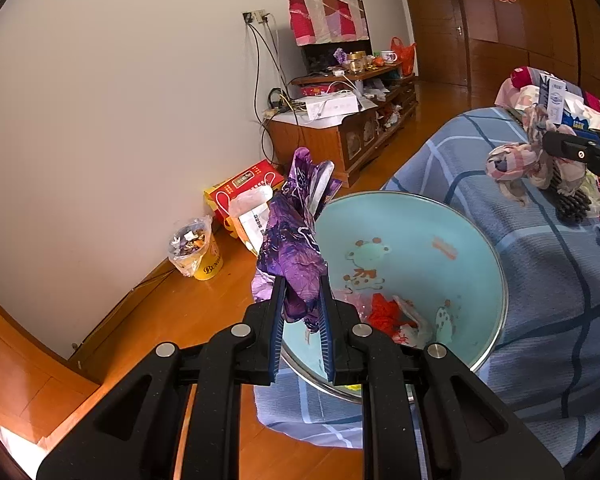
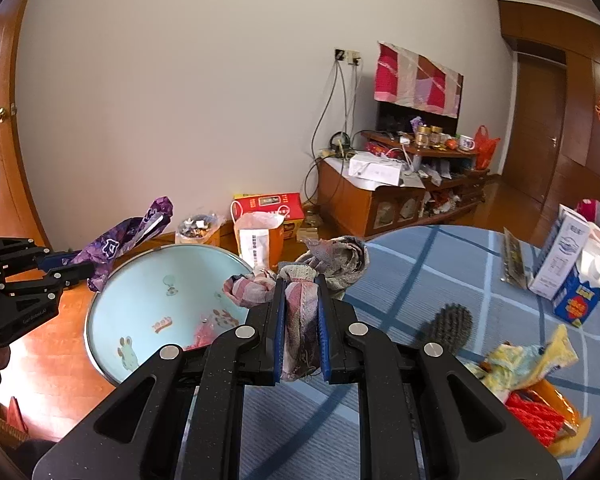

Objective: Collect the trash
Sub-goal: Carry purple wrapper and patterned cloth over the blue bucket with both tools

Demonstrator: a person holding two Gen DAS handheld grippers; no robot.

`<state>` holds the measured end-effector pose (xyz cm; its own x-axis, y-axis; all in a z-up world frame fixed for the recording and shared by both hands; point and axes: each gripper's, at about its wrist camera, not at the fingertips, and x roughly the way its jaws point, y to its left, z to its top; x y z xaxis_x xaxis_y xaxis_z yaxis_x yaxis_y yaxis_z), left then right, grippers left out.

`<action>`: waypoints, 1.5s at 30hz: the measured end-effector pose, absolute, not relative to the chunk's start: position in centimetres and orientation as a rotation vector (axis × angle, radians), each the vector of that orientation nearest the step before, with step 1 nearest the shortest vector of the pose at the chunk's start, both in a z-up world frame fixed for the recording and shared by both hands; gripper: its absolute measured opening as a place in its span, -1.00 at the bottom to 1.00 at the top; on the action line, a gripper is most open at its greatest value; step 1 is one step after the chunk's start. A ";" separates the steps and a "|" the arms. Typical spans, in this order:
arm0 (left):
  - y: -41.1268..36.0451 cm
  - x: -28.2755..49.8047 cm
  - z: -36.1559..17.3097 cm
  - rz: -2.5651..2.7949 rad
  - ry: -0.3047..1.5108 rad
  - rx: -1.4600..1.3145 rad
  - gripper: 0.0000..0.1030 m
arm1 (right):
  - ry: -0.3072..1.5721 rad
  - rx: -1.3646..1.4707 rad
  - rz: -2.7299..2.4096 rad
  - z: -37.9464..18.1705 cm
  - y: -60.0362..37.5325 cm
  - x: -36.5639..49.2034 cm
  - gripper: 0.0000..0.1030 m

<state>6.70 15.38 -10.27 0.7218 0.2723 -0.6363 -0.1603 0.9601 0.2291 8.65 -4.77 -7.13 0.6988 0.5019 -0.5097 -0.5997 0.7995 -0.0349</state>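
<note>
My left gripper [image 1: 303,292] is shut on a crumpled purple wrapper [image 1: 294,236] and holds it above the near-left rim of a light blue basin [image 1: 476,240]. Red and white scraps [image 1: 388,314] lie in the basin's bottom. My right gripper [image 2: 299,286] is shut on a pinkish grey rag [image 2: 300,312] and holds it above the blue checked cloth [image 2: 420,280] on the table, just right of the basin [image 2: 140,292]. The left gripper [image 2: 80,270] with the purple wrapper [image 2: 128,236] also shows at the left of the right wrist view.
On the table lie yellow and orange wrappers [image 2: 528,372], a dark brush [image 2: 448,326], a milk carton [image 2: 560,256] and a blue box [image 2: 578,300]. On the floor by the wall stand a yellow trash cup [image 1: 198,248], a red box [image 1: 244,186] and a wooden cabinet [image 1: 340,132].
</note>
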 end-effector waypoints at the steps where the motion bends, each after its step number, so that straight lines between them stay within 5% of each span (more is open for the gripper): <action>1: 15.5 6.7 -10.3 0.241 0.728 0.162 -0.70 | 0.506 -0.211 0.624 -7.2 -4.4 8.7 -0.72; 45: 15.6 6.7 -10.4 0.242 0.729 0.153 -0.68 | 0.513 -0.253 0.684 -7.5 -0.7 8.5 -0.72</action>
